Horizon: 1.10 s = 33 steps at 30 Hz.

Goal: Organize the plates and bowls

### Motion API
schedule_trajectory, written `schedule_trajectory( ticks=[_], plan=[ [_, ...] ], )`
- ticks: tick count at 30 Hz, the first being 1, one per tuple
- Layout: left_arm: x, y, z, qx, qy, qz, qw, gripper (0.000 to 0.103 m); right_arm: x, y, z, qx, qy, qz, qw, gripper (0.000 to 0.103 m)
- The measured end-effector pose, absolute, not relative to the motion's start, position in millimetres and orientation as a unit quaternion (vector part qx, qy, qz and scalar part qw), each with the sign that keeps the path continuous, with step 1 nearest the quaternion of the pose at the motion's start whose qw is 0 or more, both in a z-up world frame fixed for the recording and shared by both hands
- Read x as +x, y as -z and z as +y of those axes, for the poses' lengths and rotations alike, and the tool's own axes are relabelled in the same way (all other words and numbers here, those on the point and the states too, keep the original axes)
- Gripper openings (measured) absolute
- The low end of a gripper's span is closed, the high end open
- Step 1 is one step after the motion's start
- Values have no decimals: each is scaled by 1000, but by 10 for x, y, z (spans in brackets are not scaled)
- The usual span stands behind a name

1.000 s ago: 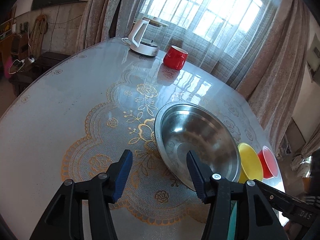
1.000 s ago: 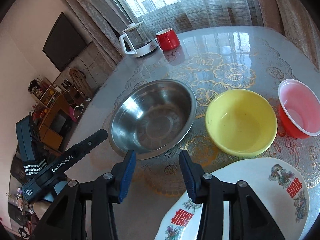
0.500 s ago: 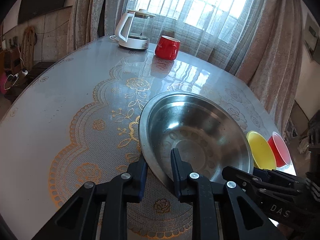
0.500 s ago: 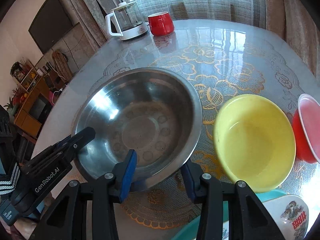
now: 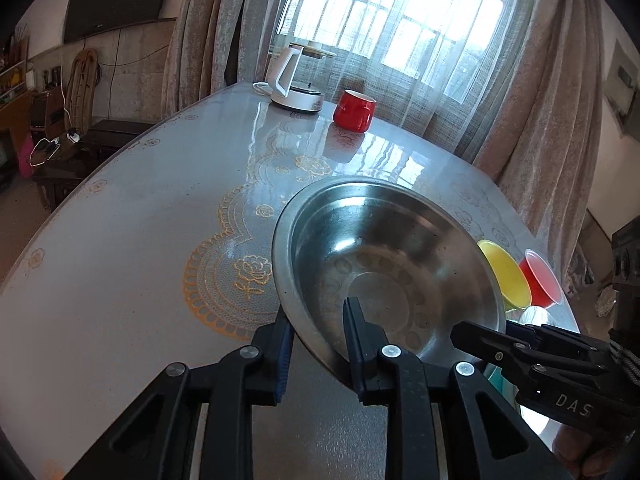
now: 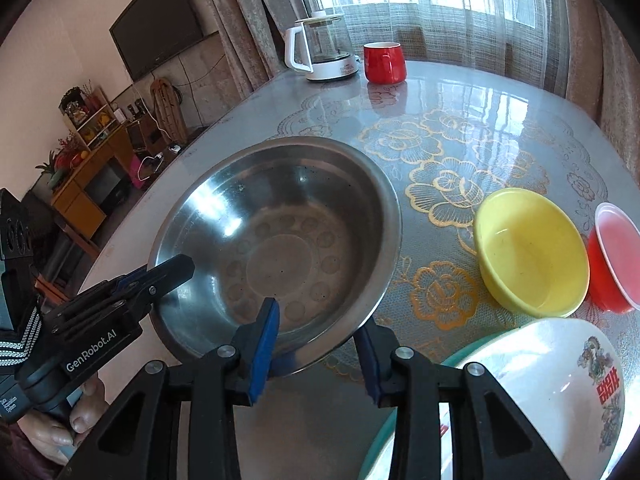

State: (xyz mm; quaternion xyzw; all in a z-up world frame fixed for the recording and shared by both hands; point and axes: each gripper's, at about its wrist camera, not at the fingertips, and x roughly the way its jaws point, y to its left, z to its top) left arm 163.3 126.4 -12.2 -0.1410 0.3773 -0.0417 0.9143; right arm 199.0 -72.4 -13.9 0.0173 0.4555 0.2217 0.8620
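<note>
A large steel bowl (image 5: 384, 264) (image 6: 280, 240) is held above the table, tilted. My left gripper (image 5: 318, 344) is shut on its near-left rim, one finger inside and one outside; it shows in the right wrist view (image 6: 160, 276). My right gripper (image 6: 316, 344) straddles the bowl's near rim, one finger inside and one outside, clamped on it; it also shows in the left wrist view (image 5: 480, 338). A yellow bowl (image 6: 532, 252) and a red plastic bowl (image 6: 616, 256) stand to the right. A white patterned bowl (image 6: 552, 384) sits on a teal plate (image 6: 384, 440) at the near right.
A white kettle (image 6: 324, 50) and a red mug (image 6: 382, 62) stand at the table's far edge by the curtained window. The round glass-topped table (image 5: 140, 240) has a gold lace cloth. Shelves and a TV are beyond the table's left edge.
Both grippers closed in on the steel bowl's rim and shut on it. The bowl has come up off the table and tilts.
</note>
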Motion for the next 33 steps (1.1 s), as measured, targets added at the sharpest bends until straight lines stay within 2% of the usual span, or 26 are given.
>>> schedule_trajectory(
  ticks=[16, 33],
  plan=[
    [765, 240, 1545, -165, 17, 392, 905, 26, 1331, 262, -467, 12, -273, 459, 845, 38],
    [613, 256, 1478, -115, -28, 386, 915, 31, 1186, 338, -465, -6, -263, 450, 853, 41]
  ],
)
